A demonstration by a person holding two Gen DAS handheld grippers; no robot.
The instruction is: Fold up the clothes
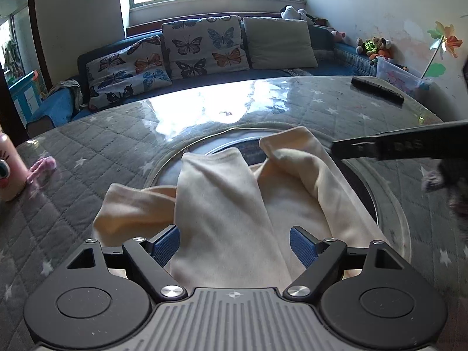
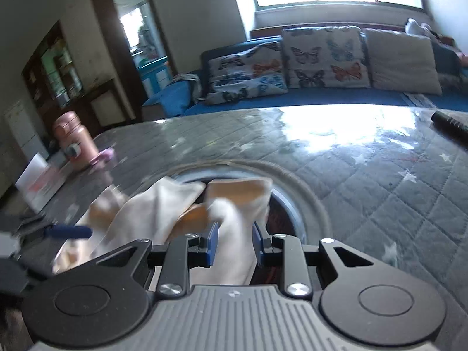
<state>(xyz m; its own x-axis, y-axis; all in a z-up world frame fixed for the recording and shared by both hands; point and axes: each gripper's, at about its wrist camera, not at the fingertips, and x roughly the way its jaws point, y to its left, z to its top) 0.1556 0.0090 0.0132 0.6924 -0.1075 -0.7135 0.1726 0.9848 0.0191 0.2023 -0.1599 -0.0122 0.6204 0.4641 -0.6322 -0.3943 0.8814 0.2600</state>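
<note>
A cream-coloured soft knit garment [image 1: 231, 204] lies crumpled over the round inset [image 1: 389, 204] at the centre of a grey quilted, star-printed table cover under clear glossy film [image 1: 117, 152]. Two tubular parts, seemingly sleeves or legs, point away from the cameras, their cuffs side by side; broad folds run lengthwise, with warmer orange tones in the creases. Left gripper [image 1: 234, 244]: blue-padded fingers spread wide, cloth lying between them, not clamped. Right gripper [image 2: 235, 247]: fingers partly closed around a raised fold of the garment; firm contact cannot be told through the blur. A black remote control [image 1: 377, 90] rests near the far table edge.
</note>
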